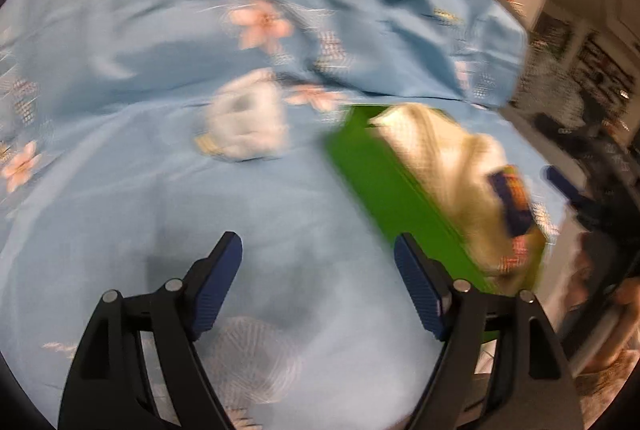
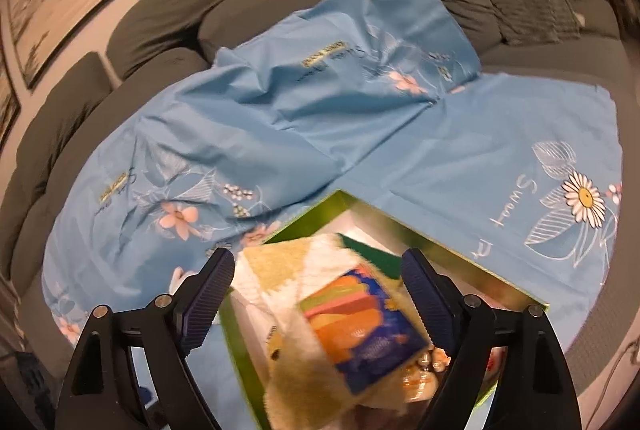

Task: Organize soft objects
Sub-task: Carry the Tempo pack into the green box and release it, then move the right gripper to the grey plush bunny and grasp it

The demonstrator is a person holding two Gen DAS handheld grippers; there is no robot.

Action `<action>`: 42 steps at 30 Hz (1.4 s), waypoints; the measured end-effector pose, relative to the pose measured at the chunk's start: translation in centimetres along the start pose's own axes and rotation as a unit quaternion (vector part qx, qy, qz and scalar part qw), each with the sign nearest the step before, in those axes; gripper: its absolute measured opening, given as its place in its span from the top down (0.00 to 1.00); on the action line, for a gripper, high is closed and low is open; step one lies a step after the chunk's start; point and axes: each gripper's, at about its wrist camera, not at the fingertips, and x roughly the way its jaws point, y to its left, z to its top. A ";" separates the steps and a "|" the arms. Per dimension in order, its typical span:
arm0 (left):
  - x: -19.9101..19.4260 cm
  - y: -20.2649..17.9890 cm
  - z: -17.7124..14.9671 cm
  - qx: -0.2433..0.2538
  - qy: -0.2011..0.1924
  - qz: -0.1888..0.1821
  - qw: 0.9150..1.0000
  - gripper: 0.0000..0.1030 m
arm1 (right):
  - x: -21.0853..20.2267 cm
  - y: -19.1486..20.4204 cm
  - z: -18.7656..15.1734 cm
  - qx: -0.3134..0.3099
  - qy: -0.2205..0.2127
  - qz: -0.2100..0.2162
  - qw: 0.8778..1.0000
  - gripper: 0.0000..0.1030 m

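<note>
Currently your left gripper (image 1: 318,284) is wide open and empty over the blue sheet (image 1: 160,190), green box (image 1: 384,190) just right. Right gripper (image 2: 318,288) gapes above the box's cream plush (image 2: 288,270), gripping nothing.

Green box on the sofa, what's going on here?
A person with two handheld grippers is sorting soft items on a blue floral sheet spread over a grey sofa. The green box already holds a cream plush toy with a colourful patch. The right gripper hovers open over the box, holding nothing. The left gripper is open above the sheet, beside the box. A small white soft item lies loose on the sheet; it's too blurred to identify.
</note>
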 end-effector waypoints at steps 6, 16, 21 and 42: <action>-0.3 7.5 -1.3 -0.065 0.003 0.052 0.997 0.24 | -0.9 4.6 -1.2 -0.060 -0.019 -0.027 0.998 0.16; -0.9 14.6 -1.8 -0.177 0.015 0.086 0.980 0.24 | 3.7 16.6 -6.2 -0.178 0.104 0.061 0.977 0.10; -1.6 15.8 -1.7 -0.193 0.013 0.095 0.976 0.24 | 10.4 20.6 -8.5 -0.189 0.174 0.051 0.965 0.10; 0.3 16.2 -0.7 -0.200 0.042 0.060 0.977 0.21 | 19.0 21.3 -10.3 -0.141 0.270 0.051 0.951 0.44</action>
